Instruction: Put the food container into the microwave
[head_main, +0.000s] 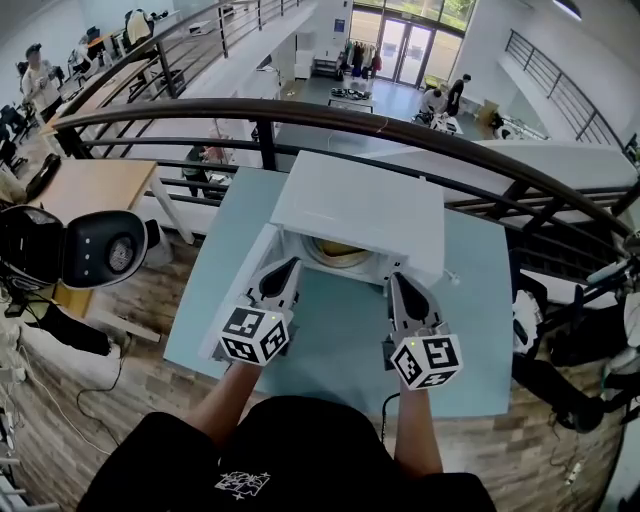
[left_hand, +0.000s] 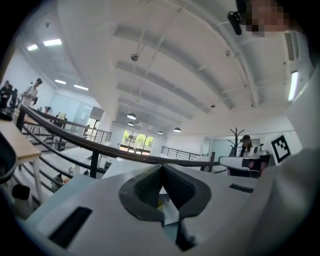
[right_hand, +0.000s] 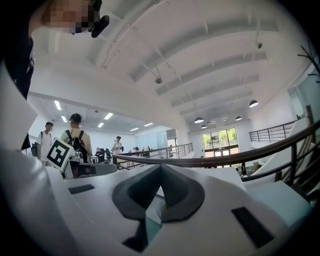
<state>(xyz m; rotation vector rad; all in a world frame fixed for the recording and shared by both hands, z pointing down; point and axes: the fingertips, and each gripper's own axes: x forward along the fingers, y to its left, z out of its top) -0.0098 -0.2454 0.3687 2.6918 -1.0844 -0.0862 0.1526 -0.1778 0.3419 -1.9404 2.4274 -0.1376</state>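
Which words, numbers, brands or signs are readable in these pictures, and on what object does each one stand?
No readable text in any view.
Left marker cube and right marker cube: black-and-white square patterns only, no letters.
White print on the person's black shirt: too small to read.
Microwave: no label or brand visible.

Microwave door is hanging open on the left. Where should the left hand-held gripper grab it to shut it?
Likely the free end of the door, nearest the person, with the jaws straddling its top edge from above. It's a thin upright panel hinged at the front-left corner of the microwave, so that end gives most leverage. The left hand-held gripper is shut; open it first.
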